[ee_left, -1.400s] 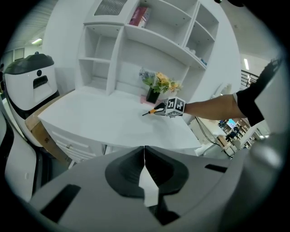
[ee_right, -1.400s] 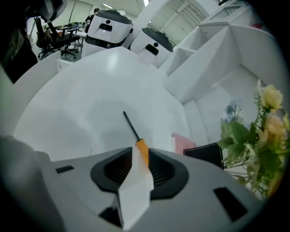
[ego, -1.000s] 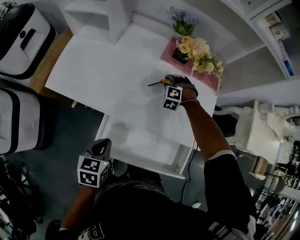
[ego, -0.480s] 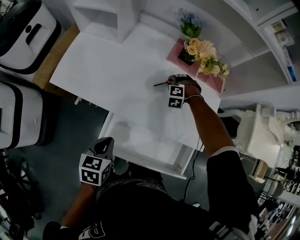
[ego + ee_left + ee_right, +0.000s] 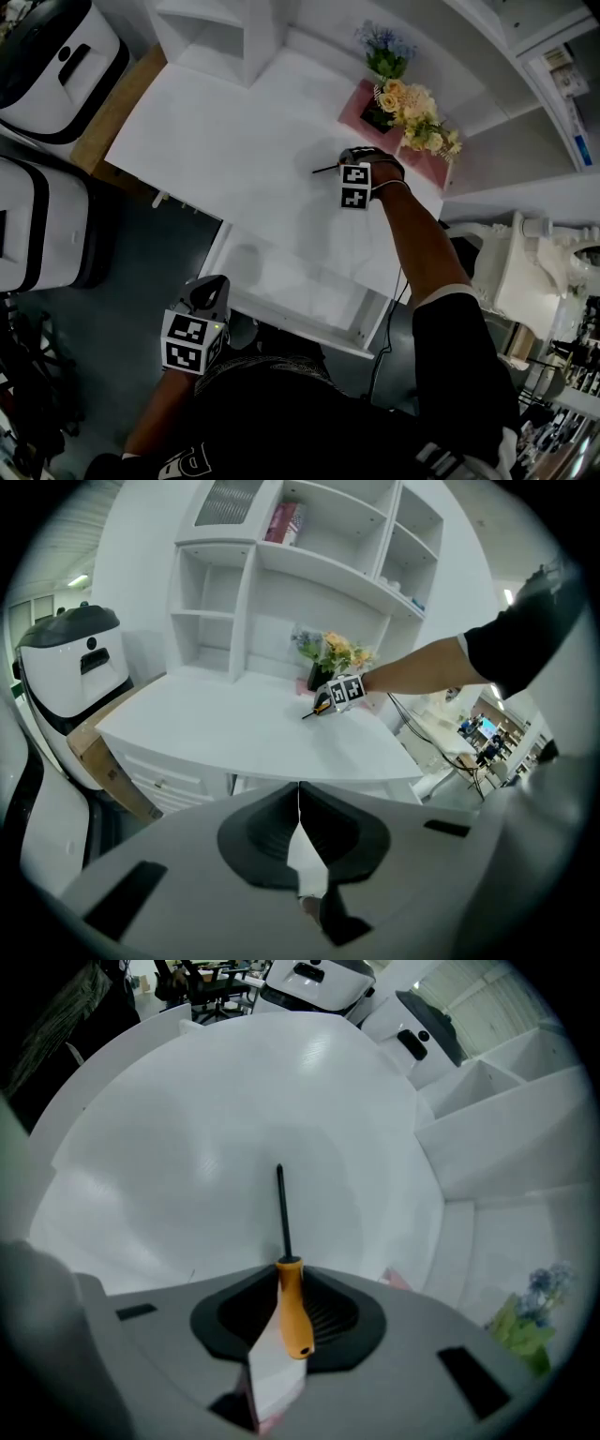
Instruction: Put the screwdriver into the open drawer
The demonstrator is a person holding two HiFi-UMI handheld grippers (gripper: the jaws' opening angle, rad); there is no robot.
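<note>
The screwdriver (image 5: 325,169), with an orange handle (image 5: 293,1309) and a thin dark shaft (image 5: 281,1208), lies on the white desk (image 5: 216,141) near its back right. My right gripper (image 5: 345,162) points steeply down at it. Its jaws have just been closing and now pinch the handle, so the right gripper (image 5: 291,1277) is shut on it. The open drawer (image 5: 309,330) juts out under the desk's front edge, white inside. My left gripper (image 5: 202,296) hangs shut and holds nothing, in front of the drawer's left corner. The left gripper view shows the screwdriver (image 5: 317,708) far off.
A pink box of flowers (image 5: 403,108) stands just behind the right gripper. A white hutch with shelves (image 5: 216,28) sits at the desk's back. Rounded white and black appliances (image 5: 47,56) stand at the left, white furniture (image 5: 516,272) at the right.
The right gripper has rolled over the screwdriver while staying in the same spot. The screwdriver still lies on the desk. The left gripper has not moved.
</note>
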